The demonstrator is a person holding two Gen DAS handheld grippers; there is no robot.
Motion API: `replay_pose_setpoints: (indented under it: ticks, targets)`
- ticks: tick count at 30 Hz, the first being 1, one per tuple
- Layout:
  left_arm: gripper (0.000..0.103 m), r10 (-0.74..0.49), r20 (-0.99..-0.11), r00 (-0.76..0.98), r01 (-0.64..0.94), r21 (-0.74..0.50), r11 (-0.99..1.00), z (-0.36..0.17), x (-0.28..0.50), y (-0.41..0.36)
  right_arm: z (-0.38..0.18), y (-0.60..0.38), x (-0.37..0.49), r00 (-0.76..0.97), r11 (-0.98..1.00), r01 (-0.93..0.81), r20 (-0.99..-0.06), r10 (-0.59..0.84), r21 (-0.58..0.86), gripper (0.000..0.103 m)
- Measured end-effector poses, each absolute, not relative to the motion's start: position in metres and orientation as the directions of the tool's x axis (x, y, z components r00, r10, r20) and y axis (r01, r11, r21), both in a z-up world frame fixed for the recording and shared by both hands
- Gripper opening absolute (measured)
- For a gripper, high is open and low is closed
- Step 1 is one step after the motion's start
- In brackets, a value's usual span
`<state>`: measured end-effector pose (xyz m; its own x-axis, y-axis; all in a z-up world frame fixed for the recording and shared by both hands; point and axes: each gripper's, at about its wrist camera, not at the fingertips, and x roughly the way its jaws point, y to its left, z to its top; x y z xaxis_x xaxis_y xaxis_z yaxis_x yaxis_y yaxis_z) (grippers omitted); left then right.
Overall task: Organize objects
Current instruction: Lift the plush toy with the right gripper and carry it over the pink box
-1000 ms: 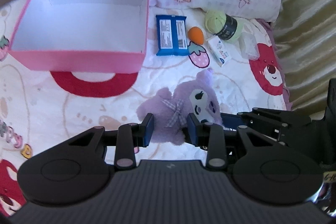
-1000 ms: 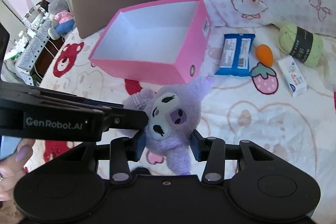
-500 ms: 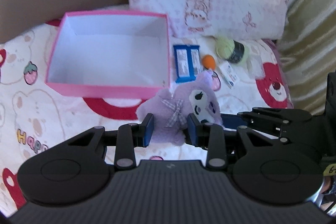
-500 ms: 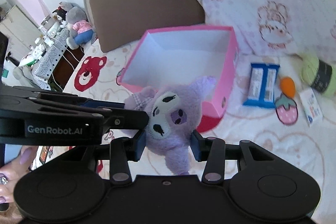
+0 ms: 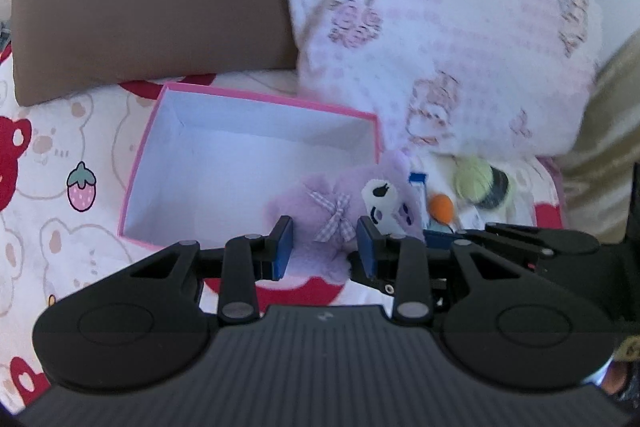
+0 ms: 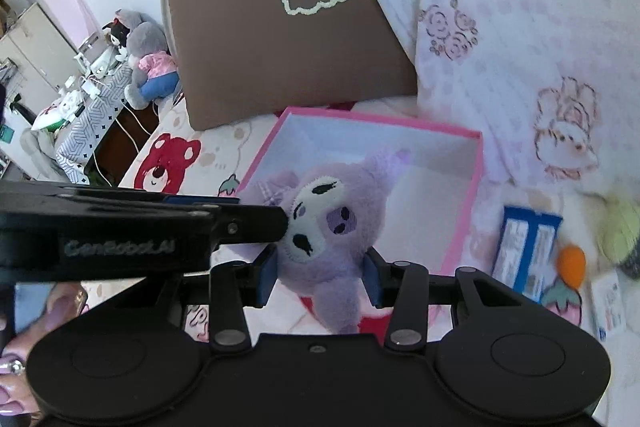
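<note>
Above pink box (image 6: pixel 464 227), both fingers grasping purple plush (image 6: pixel 336 227), bow (image 5: pixel 334 215) only left view

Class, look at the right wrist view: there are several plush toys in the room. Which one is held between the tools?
The purple plush toy with the white face, gripped over the pink box. The grey plush toy in pink sits untouched on the far table.

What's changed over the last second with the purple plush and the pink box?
Both grippers, left and right, carried the fluffy purple plush toy up off the printed bedsheet and toward the open pink cardboard box; it now hangs over the box's near edge. The grips are unchanged, and the box is empty as before.
</note>
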<state>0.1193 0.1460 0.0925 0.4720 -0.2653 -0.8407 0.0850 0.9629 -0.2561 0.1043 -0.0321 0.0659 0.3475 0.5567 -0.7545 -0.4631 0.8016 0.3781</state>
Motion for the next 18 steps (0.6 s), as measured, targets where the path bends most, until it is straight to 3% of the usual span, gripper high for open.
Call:
replay_pose_setpoints:
  ticks: [5,18]
  targets:
    - [0.033,-0.293,-0.82,0.492,0.058,-0.304,0.951,0.066,0.147,0.168,0.044,-0.02,0.133,0.326,0.78,-0.481,-0.744,0.583,0.4,0.048]
    - [0.033,-0.234,-0.834,0.5,-0.029,-0.286,0.958,-0.005,0.206,0.202,-0.019,0.027,0.193,0.258,0.764,-0.478,-0.762,0.594,0.433,0.048]
